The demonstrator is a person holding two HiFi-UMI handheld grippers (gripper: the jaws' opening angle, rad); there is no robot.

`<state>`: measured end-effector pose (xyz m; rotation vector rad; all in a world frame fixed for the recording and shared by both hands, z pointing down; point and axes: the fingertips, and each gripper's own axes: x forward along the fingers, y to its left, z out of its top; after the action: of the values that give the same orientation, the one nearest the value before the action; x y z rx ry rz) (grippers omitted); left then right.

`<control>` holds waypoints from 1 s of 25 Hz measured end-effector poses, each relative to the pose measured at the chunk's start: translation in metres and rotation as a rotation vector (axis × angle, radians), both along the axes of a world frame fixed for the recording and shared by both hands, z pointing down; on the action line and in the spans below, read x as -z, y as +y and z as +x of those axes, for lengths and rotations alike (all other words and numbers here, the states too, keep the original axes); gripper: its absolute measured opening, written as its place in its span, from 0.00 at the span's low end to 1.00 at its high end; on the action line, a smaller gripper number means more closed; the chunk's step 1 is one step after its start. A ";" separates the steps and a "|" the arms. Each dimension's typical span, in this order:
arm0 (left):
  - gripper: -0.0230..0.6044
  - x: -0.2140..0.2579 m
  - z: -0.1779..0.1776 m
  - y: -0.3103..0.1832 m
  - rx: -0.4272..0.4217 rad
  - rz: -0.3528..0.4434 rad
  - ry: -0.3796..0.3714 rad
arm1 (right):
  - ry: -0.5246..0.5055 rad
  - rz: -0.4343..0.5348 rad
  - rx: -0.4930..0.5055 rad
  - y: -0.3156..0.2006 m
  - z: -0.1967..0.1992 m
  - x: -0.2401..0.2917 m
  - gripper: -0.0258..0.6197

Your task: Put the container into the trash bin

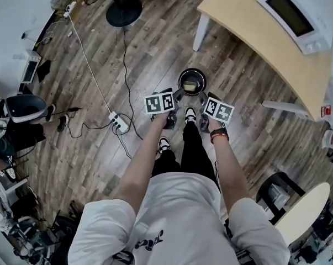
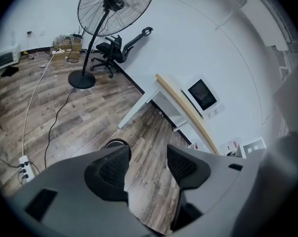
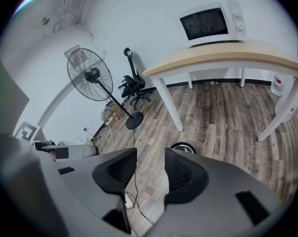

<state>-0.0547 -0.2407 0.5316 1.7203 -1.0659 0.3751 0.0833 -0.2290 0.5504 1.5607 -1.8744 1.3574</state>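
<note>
A round black trash bin (image 1: 191,81) stands on the wood floor just ahead of my feet, with a pale container (image 1: 190,85) lying inside it. My left gripper (image 1: 176,96) hovers at the bin's near left and my right gripper (image 1: 202,97) at its near right. Both stand open with nothing between the jaws. In the left gripper view the left gripper (image 2: 148,164) frames bare floor, and the bin's rim (image 2: 116,143) peeks over the left jaw. In the right gripper view the bin's rim (image 3: 183,146) shows just beyond the right gripper (image 3: 150,169).
A light wooden table (image 1: 264,37) with a white microwave (image 1: 300,12) stands at the right. A floor fan's base (image 1: 123,11) is ahead, with cables and a power strip (image 1: 119,122) on the floor to the left. An office chair (image 2: 115,49) sits by the wall.
</note>
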 end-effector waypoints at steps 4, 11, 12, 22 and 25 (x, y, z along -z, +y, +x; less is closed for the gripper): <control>0.44 0.045 -0.006 0.005 -0.004 0.083 -0.026 | 0.026 0.072 0.005 0.005 0.006 0.041 0.34; 0.44 0.095 -0.022 0.030 -0.030 0.179 -0.080 | 0.033 0.177 0.023 0.026 0.002 0.099 0.33; 0.44 0.102 -0.024 0.032 -0.039 0.198 -0.092 | 0.041 0.193 0.024 0.028 0.002 0.109 0.33; 0.42 0.170 -0.035 0.052 -0.073 0.363 -0.143 | 0.113 0.355 0.053 0.048 -0.005 0.189 0.33; 0.41 0.192 -0.035 0.055 -0.082 0.424 -0.169 | 0.186 0.426 0.086 0.053 -0.007 0.215 0.32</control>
<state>-0.0899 -0.1857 0.3398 2.1422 -1.2657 0.3692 0.0762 -0.1762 0.3353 1.7047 -2.1772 0.7761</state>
